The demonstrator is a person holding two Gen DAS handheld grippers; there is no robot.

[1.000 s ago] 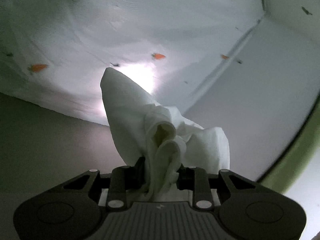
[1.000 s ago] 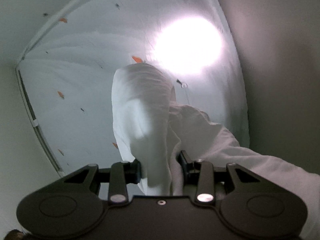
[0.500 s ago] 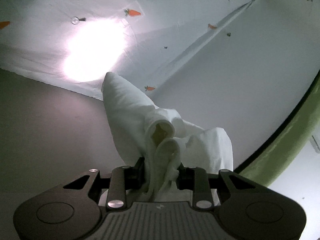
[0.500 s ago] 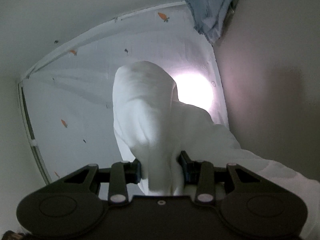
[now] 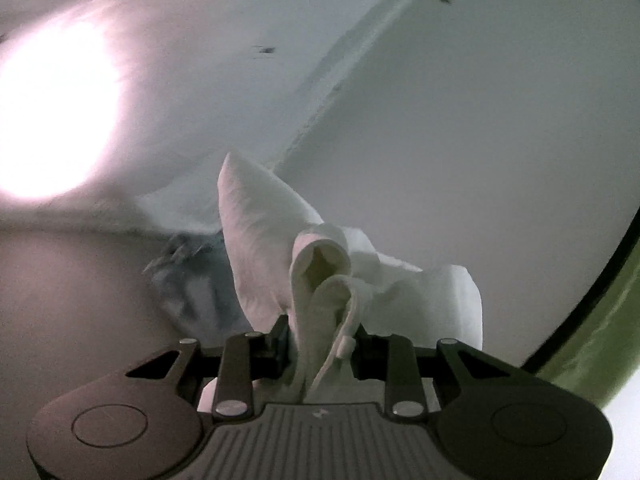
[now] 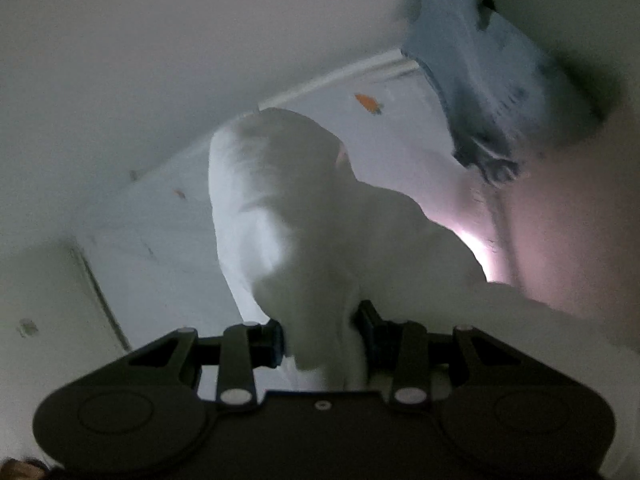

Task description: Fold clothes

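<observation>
Two black hand-held grippers, each clenched on a bunched fold of one white soft cloth garment: the left hand-held gripper pinches a rolled, hemmed edge that stands up between its fingers, the right hand-held gripper a thicker rounded wad. Both folds are held up above a white sheet printed with small orange carrots. One crumpled blue-grey garment lies at the sheet's far edge, blurred.
</observation>
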